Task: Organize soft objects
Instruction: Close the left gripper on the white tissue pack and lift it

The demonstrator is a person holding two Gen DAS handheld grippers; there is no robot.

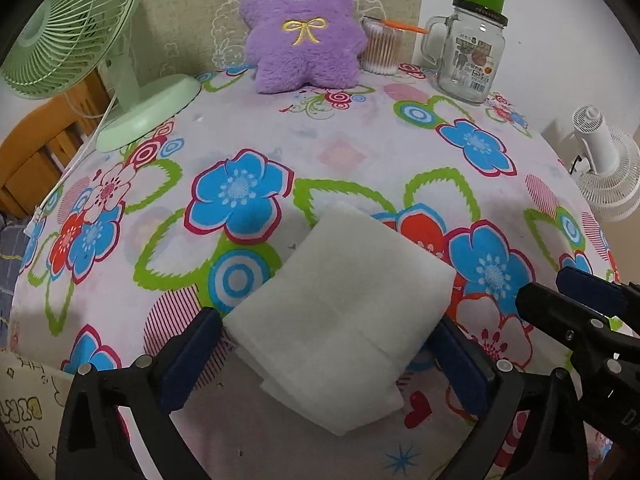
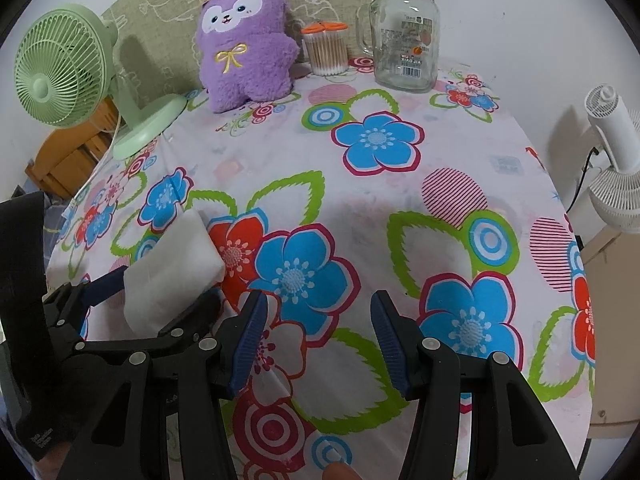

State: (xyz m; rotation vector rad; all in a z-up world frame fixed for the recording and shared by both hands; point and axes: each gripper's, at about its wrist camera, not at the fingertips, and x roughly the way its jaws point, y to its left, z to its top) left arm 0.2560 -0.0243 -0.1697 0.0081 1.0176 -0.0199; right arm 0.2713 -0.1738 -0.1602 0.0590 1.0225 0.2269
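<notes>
White foam pad (image 1: 340, 320) lies folded on the flowered tablecloth (image 1: 360, 152) at the near edge, clamped between the blue pads of my left gripper (image 1: 332, 344). My right gripper (image 2: 318, 340) hangs just beside it, jaws apart and holding nothing. Farther back stand the purple plush toy (image 1: 302, 36), cotton swab tub (image 1: 380, 50), glass jar (image 1: 470, 56) and green fan (image 1: 76, 28).

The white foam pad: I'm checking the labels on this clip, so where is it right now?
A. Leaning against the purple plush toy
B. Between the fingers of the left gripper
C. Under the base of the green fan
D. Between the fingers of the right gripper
B: the white foam pad sits between the blue fingers of the left gripper, while the right gripper is open over bare tablecloth.
</notes>
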